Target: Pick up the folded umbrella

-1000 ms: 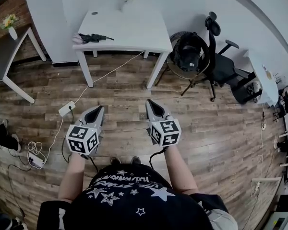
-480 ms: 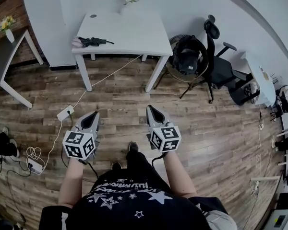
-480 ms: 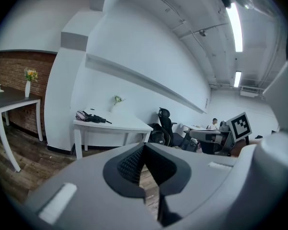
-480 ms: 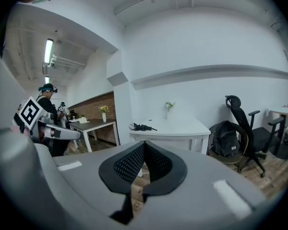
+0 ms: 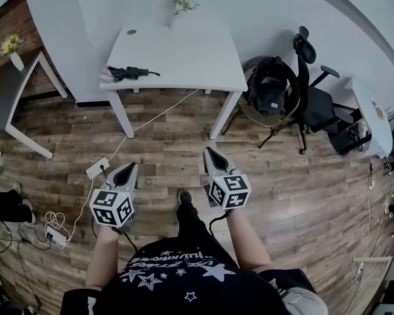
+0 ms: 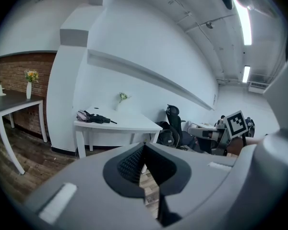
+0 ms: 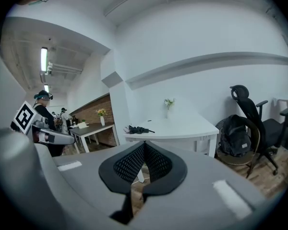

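Note:
A black folded umbrella [image 5: 128,73] lies on a pinkish cloth at the left end of a white table [image 5: 184,58] against the far wall. The umbrella [image 6: 97,118] shows small in the left gripper view, and the umbrella [image 7: 137,129] shows again in the right gripper view. My left gripper [image 5: 131,169] and right gripper [image 5: 210,154] are held side by side over the wooden floor, well short of the table. Both point toward it with jaws shut and nothing between them.
A small vase with flowers [image 5: 181,5] stands at the table's back edge. Right of the table is an office chair [image 5: 302,90] beside a seat with a black backpack [image 5: 269,90]. A grey table [image 5: 13,90] stands left. A white power strip [image 5: 96,168] and cables lie on the floor.
The person has stepped forward, one foot now ahead between the grippers. Both grippers have travelled along toward the table and stayed shut.

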